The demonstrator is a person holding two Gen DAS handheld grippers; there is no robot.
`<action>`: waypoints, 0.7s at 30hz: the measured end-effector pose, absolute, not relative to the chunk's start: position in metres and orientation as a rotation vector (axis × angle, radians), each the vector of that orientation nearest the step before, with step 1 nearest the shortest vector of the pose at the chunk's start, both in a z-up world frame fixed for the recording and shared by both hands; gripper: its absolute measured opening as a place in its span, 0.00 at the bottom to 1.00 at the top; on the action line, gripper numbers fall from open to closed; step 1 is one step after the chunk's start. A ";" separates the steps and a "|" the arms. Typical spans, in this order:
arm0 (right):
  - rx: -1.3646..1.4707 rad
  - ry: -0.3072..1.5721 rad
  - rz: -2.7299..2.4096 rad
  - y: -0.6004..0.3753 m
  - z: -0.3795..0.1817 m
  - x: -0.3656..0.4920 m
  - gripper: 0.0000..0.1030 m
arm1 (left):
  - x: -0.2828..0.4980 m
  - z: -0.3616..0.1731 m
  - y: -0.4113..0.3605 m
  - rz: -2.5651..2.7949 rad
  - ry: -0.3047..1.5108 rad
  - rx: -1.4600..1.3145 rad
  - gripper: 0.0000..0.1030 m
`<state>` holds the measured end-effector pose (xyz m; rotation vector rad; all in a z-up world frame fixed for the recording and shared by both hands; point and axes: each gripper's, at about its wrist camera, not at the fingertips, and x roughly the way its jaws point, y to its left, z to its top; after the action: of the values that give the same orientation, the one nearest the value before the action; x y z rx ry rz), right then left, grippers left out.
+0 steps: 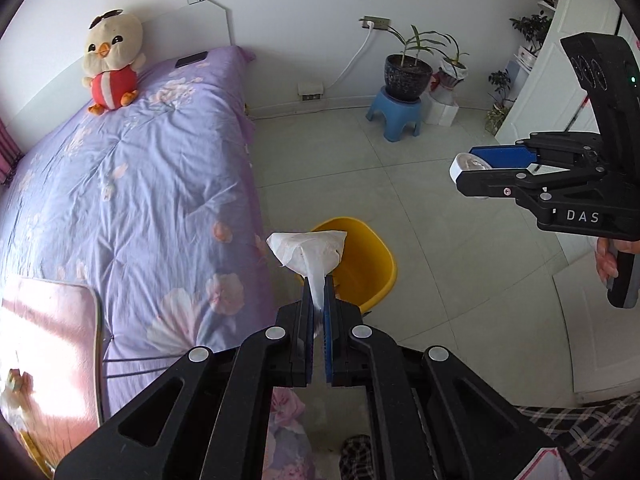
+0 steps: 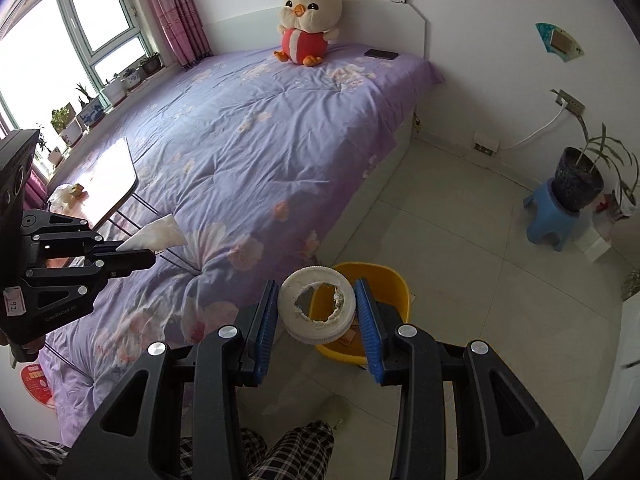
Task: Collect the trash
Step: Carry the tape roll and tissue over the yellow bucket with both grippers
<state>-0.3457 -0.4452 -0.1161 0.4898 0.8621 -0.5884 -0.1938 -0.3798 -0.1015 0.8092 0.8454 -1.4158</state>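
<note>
Trash is in both my grips, carrying step; left gripper (image 1: 319, 304) pinches a tissue (image 1: 308, 254), right gripper (image 2: 318, 312) clamps a white lid (image 2: 317, 304); next I judge both need centring above the yellow bin (image 2: 394, 280) before letting go.

Lilac floral bedspread (image 2: 248, 152); yellow bin (image 2: 396, 284); white tissue (image 1: 308, 256); red-and-cream plush chick (image 2: 308, 20).

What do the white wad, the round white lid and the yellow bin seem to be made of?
Wad: thin, matte tissue paper, judging by its soft creases. Lid: probably rigid plastic with a ribbed rim; its torn inner liner looks like foil or paper. Bin: smooth, slightly glossy moulded plastic.
</note>
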 end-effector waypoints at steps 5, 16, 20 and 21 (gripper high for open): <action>0.528 0.896 -0.582 -0.478 -0.154 -0.363 0.39 | -0.212 -0.132 -0.423 -1.449 0.876 0.875 0.05; 0.594 1.003 -0.510 -0.540 -0.272 -0.352 0.39 | -0.226 -0.244 -0.500 -1.420 1.004 1.021 0.05; 0.626 1.040 -0.478 -0.554 -0.313 -0.341 0.38 | -0.224 -0.286 -0.515 -1.393 1.063 1.061 0.05; 0.632 1.048 -0.473 -0.558 -0.322 -0.339 0.39 | -0.225 -0.295 -0.520 -1.387 1.078 1.066 0.05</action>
<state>-0.3390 -0.5577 -0.3222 0.6324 1.0477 -0.4730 -0.2255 -0.5196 -0.2946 1.0657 1.0781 -1.3873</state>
